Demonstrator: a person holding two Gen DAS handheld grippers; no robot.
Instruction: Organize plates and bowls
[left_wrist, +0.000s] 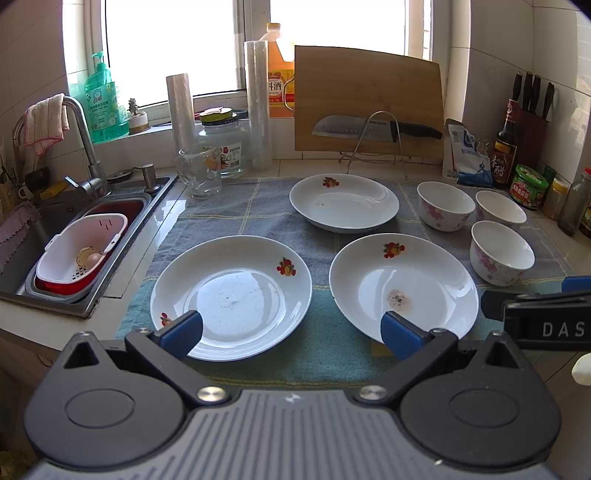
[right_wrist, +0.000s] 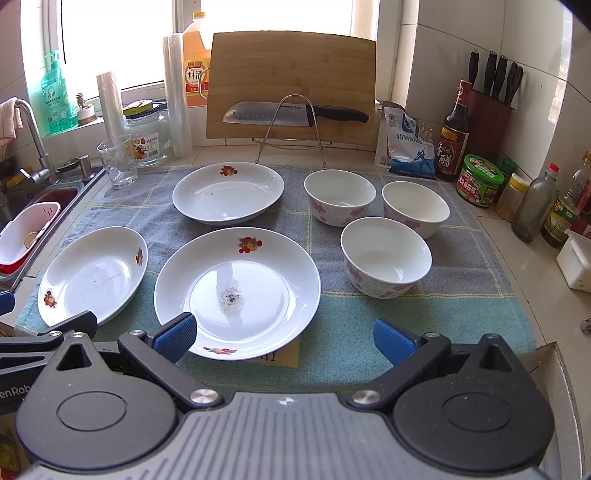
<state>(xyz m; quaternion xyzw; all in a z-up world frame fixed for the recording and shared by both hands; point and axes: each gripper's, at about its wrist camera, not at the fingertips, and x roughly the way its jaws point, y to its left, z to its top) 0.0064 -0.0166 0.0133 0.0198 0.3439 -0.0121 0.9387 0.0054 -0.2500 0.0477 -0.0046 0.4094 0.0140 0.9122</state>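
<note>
Three white plates with fruit prints lie on a checked cloth (left_wrist: 325, 354): a near left plate (left_wrist: 231, 295) (right_wrist: 94, 275), a near middle plate with a dirty spot (left_wrist: 402, 290) (right_wrist: 236, 291), and a far plate (left_wrist: 343, 203) (right_wrist: 228, 194). Three white bowls with pink flowers stand to the right: (left_wrist: 445, 206) (right_wrist: 340, 196), (left_wrist: 500, 210) (right_wrist: 415, 208), (left_wrist: 502, 253) (right_wrist: 386, 256). My left gripper (left_wrist: 291, 332) is open and empty, above the cloth's near edge between the two near plates. My right gripper (right_wrist: 284, 338) is open and empty, in front of the middle plate.
A sink (left_wrist: 48, 221) with a pink-and-red basket (left_wrist: 79, 251) lies left. A glass mug (left_wrist: 199, 171), jar, wrap rolls, cutting board (left_wrist: 369, 99) with knife and wire rack stand behind. Bottles and jars (right_wrist: 480, 181) line the right wall. A white box (right_wrist: 576, 260) sits at right.
</note>
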